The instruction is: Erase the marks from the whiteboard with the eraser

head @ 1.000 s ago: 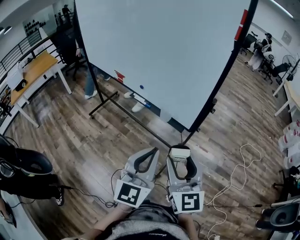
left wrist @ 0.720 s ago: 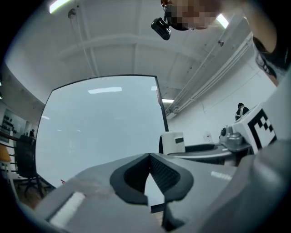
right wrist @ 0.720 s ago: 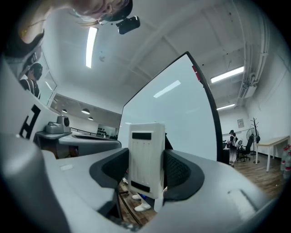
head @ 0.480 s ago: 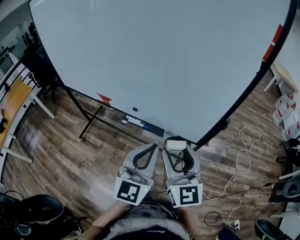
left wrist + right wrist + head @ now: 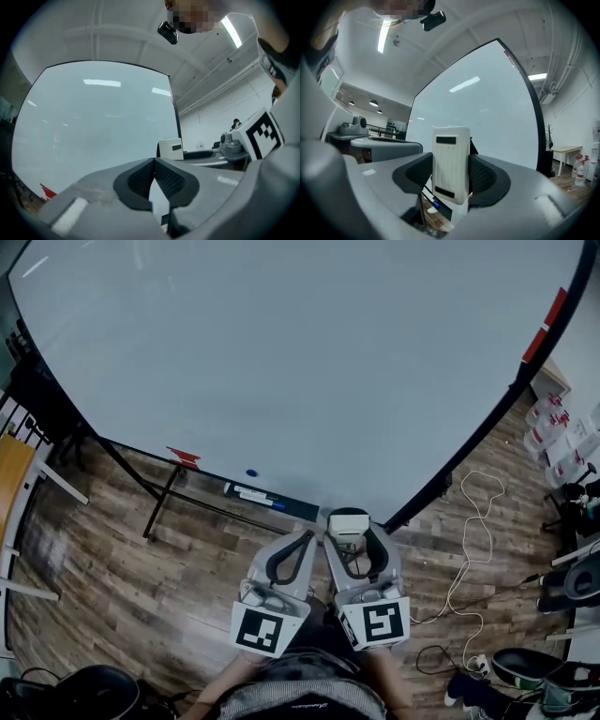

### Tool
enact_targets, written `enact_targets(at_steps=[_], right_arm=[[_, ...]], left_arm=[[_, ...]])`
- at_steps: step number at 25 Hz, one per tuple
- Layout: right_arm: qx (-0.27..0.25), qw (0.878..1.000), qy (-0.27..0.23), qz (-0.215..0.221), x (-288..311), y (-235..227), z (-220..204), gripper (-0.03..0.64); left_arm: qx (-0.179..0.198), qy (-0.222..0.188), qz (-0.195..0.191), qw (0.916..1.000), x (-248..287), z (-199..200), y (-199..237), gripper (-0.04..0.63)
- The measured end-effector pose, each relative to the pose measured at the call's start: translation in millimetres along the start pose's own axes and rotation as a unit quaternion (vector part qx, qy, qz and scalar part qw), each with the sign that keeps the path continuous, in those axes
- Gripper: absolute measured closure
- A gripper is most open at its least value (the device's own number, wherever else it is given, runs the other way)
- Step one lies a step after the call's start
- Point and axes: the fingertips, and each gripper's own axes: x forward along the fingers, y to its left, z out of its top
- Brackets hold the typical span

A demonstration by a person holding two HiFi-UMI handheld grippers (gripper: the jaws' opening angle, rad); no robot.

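A large whiteboard [image 5: 300,362] on a black-framed stand fills the upper part of the head view; I see no marks on its surface. My right gripper [image 5: 349,527] is shut on a white eraser [image 5: 349,521], held upright just in front of the board's lower edge. In the right gripper view the eraser [image 5: 451,161] stands between the two dark pads, with the whiteboard [image 5: 487,117] behind it. My left gripper [image 5: 306,538] sits beside the right one, shut with nothing in it; its pads [image 5: 140,178] meet in the left gripper view, facing the whiteboard [image 5: 93,126].
The board's tray [image 5: 267,500] holds a marker and a blue cap, with a red clip [image 5: 183,457] at its left. White cables [image 5: 473,549] trail over the wooden floor at the right. A table [image 5: 14,493] stands at the left edge, chairs at the lower corners.
The view has closed in on the whiteboard, which now fills more of the head view. Both grippers stay side by side, the eraser still held in the right one.
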Motion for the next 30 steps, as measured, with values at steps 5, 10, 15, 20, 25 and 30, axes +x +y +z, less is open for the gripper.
enact_targets(at_steps=[5, 10, 15, 20, 25, 30], right_arm=[[0.002, 1.0, -0.006, -0.014, 19, -22, 0, 0.374], [0.011, 0.999, -0.008, -0.03, 38, -60, 2, 0.374], [0.008, 0.999, -0.013, -0.039, 47, -89, 2, 0.374], [0.0, 0.998, -0.014, -0.06, 43, -116, -5, 0.374], [-0.012, 0.997, -0.005, -0.075, 48, -138, -15, 0.374], [-0.006, 0.997, 0.001, -0.076, 68, -136, -17, 0.374]], left_arm=[[0.001, 0.003, -0.002, 1.0, 24, -3, 8, 0.592], [0.011, 0.01, -0.022, 0.9997, 70, 2, 9, 0.592], [0.011, 0.011, -0.03, 0.9994, 103, -3, 2, 0.592], [-0.002, 0.021, -0.036, 0.9991, 120, -18, -8, 0.592], [-0.005, 0.035, -0.033, 0.9988, 134, -35, -6, 0.592], [-0.014, 0.041, -0.035, 0.9984, 143, -40, 12, 0.592]])
